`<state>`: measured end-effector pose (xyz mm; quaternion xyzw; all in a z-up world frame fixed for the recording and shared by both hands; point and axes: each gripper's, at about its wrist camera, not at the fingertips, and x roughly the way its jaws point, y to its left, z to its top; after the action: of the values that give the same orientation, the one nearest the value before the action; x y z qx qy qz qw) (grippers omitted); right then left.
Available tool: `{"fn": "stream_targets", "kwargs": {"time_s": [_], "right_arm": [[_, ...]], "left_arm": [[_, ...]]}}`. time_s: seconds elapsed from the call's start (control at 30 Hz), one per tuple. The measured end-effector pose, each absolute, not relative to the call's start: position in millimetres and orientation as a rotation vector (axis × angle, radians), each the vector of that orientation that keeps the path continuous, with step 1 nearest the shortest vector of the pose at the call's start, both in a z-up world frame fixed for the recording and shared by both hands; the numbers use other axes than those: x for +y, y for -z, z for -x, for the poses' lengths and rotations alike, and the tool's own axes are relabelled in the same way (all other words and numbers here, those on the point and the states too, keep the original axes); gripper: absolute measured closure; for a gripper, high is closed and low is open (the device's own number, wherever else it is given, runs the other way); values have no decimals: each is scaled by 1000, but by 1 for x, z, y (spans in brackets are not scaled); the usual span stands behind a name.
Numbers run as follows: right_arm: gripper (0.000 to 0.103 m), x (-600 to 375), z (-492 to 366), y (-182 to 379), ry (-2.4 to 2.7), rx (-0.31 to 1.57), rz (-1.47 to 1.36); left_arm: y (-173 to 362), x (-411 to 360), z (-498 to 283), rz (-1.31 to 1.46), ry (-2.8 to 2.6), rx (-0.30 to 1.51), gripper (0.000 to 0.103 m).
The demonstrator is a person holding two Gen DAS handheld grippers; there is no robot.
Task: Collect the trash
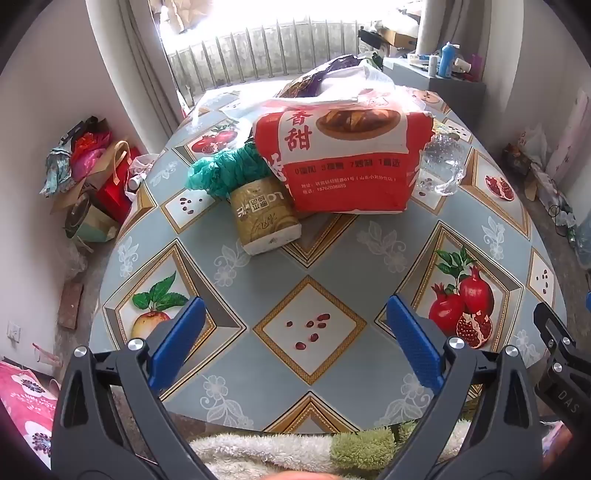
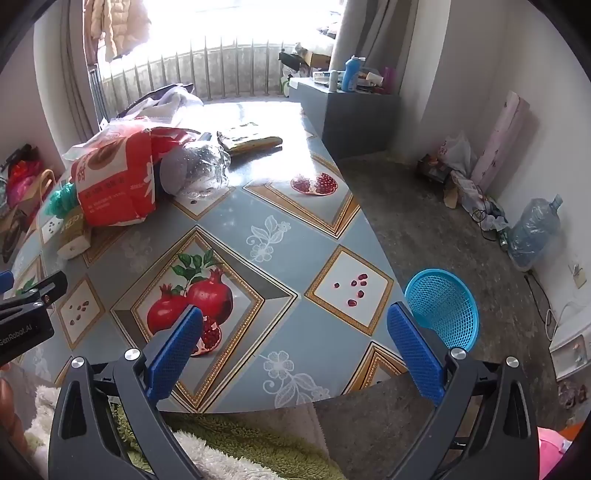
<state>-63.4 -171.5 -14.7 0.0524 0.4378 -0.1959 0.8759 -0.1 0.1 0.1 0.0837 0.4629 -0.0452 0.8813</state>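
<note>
Daylight blows out the window [image 1: 295, 22]; glare on the table [image 2: 258, 110]; fisheye edges bend.

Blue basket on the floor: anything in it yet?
Looks empty: only bare mesh shows inside the blue basket; the right gripper's finger hides its lower edge.

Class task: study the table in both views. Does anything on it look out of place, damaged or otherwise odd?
Yes. A crushed clear bottle lies on its side against the red bag, dented and crumpled. A gold pack lies tipped over, half under that bag, with crumpled green plastic on it. Nothing looks spilled.
</note>
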Motion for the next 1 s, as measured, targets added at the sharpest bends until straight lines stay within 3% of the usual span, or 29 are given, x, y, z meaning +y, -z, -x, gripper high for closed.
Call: {"fn": "stream_targets", "kwargs": {"time_s": [1.0], "right_arm": [[6, -169, 58, 13, 410, 909, -118]], "left_arm": [[5, 4, -1, -176, 89, 980, 9]]}}
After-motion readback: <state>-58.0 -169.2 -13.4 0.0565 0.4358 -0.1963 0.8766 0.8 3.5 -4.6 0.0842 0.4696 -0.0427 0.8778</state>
